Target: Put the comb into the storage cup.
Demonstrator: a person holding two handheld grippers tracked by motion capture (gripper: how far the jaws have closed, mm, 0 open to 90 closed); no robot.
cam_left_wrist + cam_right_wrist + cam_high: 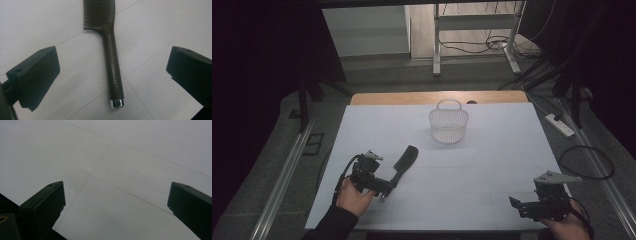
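A black comb (404,162) lies flat on the white table (492,165), left of centre, teeth pointing away. In the left gripper view the comb (112,62) runs straight up the middle, its silver-capped handle end nearest me. My left gripper (388,189) is at that handle end and stands open (115,58), with the handle between its jaws and a wide gap on each side. At the front right corner my right gripper (518,206) is open (118,193) above bare table, holding nothing.
A white mesh basket (448,125) with a handle stands at the back centre of the table. Beyond the right edge, a power strip (559,125) and a cable loop (586,162) lie on the floor. A metal desk frame (474,37) stands far behind.
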